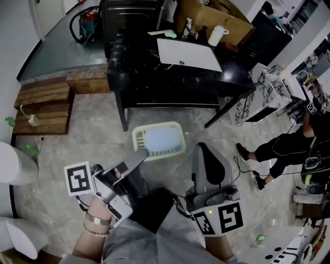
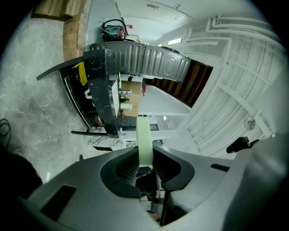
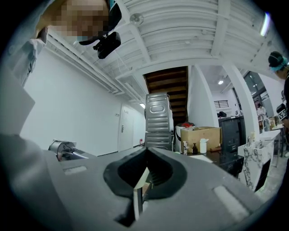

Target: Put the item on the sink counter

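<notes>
Head view: marble floor (image 1: 67, 154), black table (image 1: 154, 77) at top. Wood pallets (image 1: 44, 103) on the floor at left. 2nd person (image 1: 278, 149) at right edge, dark clothes. Cardboard box (image 1: 206, 15) on the table's far side, closed white laptop (image 1: 188, 54) in front of it.

Basket (image 1: 138, 138): pale green, bluish inside, held off the floor just in front of the table, roughly level.

L gripper (image 1: 142, 153) has the basket by its near-left rim. Left gripper view confirms: thin green rim (image 2: 144, 140) stands edge-on between the pads, both pads pressed on it, so it's clamped.

R gripper (image 1: 202, 147) is just right of the basket, not touching it. Right gripper view: R gripper (image 3: 145, 151) has jaws fully together, nothing between them; box (image 3: 203, 137) and table visible beyond.

White jug (image 1: 216, 35) on the table beside the box. Bracelet (image 1: 97, 220) on the L wrist.
</notes>
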A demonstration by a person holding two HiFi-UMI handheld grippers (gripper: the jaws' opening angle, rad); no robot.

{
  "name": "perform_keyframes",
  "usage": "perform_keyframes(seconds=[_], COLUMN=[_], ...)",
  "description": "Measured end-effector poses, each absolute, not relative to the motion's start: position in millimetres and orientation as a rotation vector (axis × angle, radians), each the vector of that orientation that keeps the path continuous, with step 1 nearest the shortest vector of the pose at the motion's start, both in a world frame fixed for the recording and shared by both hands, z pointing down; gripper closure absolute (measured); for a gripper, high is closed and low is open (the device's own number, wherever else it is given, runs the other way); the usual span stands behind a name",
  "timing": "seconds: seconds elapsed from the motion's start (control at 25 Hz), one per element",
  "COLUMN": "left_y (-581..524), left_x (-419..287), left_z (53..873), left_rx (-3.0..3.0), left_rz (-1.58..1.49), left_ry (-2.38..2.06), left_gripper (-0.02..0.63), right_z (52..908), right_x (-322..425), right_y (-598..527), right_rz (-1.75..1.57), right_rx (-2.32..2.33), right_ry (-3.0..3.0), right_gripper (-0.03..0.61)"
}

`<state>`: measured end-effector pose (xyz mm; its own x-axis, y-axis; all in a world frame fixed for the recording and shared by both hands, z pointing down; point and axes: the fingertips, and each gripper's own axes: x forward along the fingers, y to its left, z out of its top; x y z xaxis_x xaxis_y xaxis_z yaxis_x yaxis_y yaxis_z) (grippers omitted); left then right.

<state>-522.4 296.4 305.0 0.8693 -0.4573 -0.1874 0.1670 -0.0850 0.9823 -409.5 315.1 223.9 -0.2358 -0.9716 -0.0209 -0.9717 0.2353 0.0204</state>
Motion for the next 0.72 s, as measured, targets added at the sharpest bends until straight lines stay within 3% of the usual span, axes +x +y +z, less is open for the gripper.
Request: perform_keyframes(seconds=[0.72], left_y=[271], left_x=[-410], left_z=[304], left_rx=[1.584], left_rz=[-0.42], left_ry=[-0.095], left_gripper=[0.525], right_z=[225], right_x=[-300], right_y=[314], right_rz=[0.072], right_rx=[-2.165], right_ry=[2.318], right_gripper=[0.581])
